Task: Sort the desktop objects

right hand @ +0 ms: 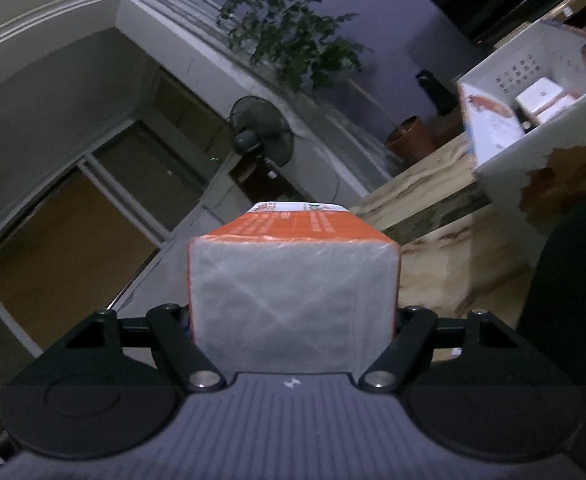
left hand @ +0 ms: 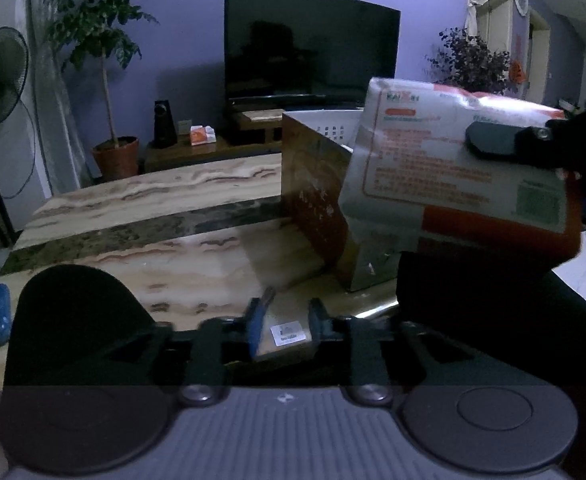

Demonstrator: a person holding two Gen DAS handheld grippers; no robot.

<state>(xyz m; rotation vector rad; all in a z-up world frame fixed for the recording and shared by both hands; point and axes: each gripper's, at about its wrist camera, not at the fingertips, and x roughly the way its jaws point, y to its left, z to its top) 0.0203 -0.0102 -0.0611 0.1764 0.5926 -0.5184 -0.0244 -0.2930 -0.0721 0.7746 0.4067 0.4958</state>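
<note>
1. Left wrist view: marble table (left hand: pixel 141 248) is the biggest surface, pale banded stone with a dark stripe across it. Its left half lies bare out to the near and left edges, so that side has the most free room.
2. White bin (right hand: pixel 529 148) stands on the table to the right, walls upright, top open. Right wrist view shows boxes (right hand: pixel 543 100) already inside, so sorting looks partly done.
3. Tissue pack (left hand: pixel 461 168), orange and white, is off the table, carried just beside the bin's near wall and at about the height of its rim. Judged step: bring it over the rim and set it down inside.
4. Right gripper (right hand: pixel 293 320) is clamped on the pack, jaws spread wide, a pad on each side; one finger (left hand: pixel 493 142) shows flat against the printed face in the left wrist view.
5. Left gripper (left hand: pixel 283 326) sits low over the table's near edge, jaws a little way apart. A small pale item with a label (left hand: pixel 289 334) lies between the pads; whether they press on it I cannot tell.
6. Room: bin wall and rim are the nearest edges to the pack; a dark bulky shape (left hand: pixel 493 320) crowds the lower right.
</note>
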